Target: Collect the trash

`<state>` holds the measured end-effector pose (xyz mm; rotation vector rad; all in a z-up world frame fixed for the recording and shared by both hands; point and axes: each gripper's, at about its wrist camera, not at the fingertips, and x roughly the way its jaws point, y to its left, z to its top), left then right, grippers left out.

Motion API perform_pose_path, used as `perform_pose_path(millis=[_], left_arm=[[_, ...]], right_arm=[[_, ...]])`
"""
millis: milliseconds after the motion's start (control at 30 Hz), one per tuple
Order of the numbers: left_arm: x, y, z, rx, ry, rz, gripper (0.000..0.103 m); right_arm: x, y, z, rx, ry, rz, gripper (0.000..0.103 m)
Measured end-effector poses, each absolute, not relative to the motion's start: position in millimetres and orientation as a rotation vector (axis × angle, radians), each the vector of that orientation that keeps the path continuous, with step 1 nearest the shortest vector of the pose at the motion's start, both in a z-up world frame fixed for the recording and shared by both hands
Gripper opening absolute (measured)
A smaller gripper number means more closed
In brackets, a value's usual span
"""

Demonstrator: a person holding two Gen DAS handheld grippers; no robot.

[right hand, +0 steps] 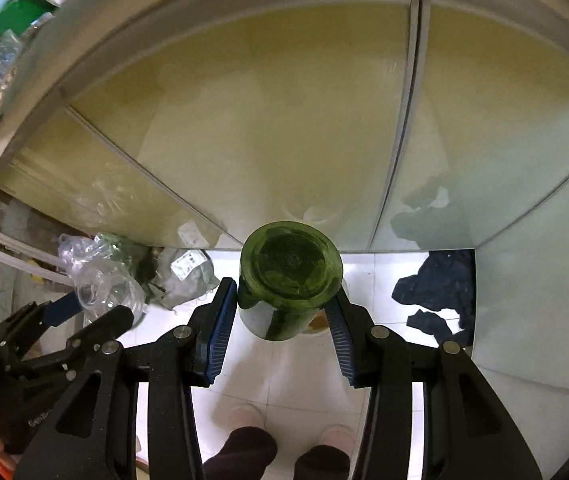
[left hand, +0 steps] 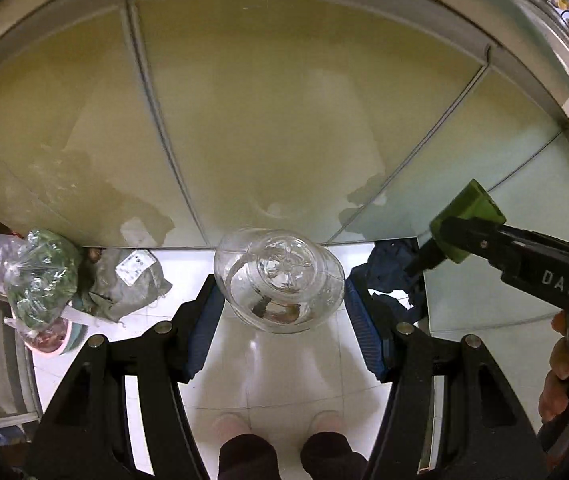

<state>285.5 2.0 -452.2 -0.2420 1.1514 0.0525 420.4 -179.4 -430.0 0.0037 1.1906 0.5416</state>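
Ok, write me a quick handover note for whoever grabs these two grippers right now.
Left gripper: shut on a clear plastic bottle, base toward the camera.
Right gripper: shut on a green plastic bottle, base toward the camera.
Both are held above the white tile floor, in front of the cabinet doors.
Done: two bottles picked up.
Left: drop both in a bin; none is in view. Bagged trash and a dark blue cloth lie on the floor by the cabinet.
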Motion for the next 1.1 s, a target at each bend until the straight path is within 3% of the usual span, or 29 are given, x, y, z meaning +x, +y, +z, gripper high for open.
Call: perform_pose_path(millis=[100,167,433,633,833,1100], left_arm=[[295.8,-5.4,-457.8,-0.239,1.159,0.033,0.061],[305.4,-8.5,-465.4,-0.255,1.181,0.008,0.061],[331.2,-17.2,-488.0,-0.262,1.271,0.005,0.061],[330.4,-23.9,-466.4,-0.235,1.261,0.002,0.061],[316.2,-30.8,-378.1,-0.193,1.162,0.053,0.061],[248.7,-30.3,-183.5,-0.207,0.867,0.116,0.061]], right_arm=[[428.7,-180.6,-436.4,0.025,1.203,0.545,0.046],[432.5,-181.0,-437.7,0.039,1.22,0.543,0.055],[437.3,-191.3,-429.0,0.049,1.193,0.511,0.056],[438.2,-196.9,-413.3,0.05,1.179,0.498,0.056],[428.2,-212.4,-357.4,0.056,1.136,0.5,0.056],[377.7,-249.6,-196.3,0.085,0.916,0.561,0.056]])
